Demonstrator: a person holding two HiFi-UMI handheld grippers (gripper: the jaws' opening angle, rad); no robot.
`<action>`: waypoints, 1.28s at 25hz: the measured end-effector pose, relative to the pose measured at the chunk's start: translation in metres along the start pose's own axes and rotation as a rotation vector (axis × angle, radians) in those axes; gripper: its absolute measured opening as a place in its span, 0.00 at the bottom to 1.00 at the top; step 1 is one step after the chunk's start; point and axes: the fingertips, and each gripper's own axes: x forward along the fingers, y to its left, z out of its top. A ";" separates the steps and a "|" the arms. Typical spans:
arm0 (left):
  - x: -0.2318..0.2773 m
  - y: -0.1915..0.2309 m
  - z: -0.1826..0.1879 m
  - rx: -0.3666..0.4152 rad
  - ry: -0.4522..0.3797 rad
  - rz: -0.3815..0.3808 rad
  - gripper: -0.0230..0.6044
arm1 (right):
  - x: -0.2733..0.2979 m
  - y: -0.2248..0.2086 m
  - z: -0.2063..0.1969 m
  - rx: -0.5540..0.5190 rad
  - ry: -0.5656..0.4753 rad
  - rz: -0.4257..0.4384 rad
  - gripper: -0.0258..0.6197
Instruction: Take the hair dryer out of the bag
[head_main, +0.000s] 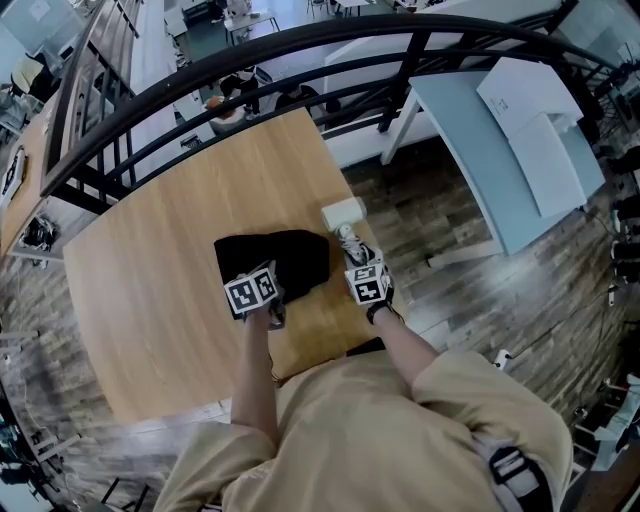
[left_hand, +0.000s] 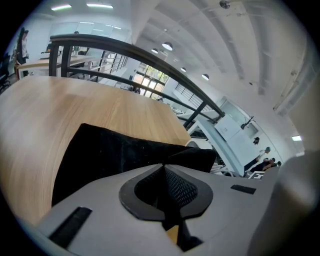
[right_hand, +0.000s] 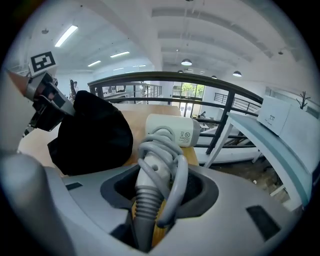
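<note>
The left tongs (left_hand: 164, 170) were pinched fully together on a fold at the near edge of the black bag (head_main: 290, 255), which lay on the wooden bench (head_main: 180, 220). The right tongs (right_hand: 157, 200) gripped the white hair dryer (right_hand: 170, 131) by its cord-wrapped handle. The dryer was outside the bag, just beside it toward the bench's right edge.
</note>
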 end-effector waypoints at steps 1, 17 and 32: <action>0.002 -0.001 0.001 0.000 -0.002 -0.004 0.07 | 0.002 0.001 -0.001 -0.001 0.001 -0.001 0.32; -0.017 -0.021 0.006 0.061 -0.080 -0.075 0.32 | -0.040 0.023 0.014 -0.038 -0.007 0.109 0.45; -0.171 -0.061 0.063 0.302 -0.564 0.067 0.24 | -0.168 0.122 0.216 -0.160 -0.507 0.332 0.18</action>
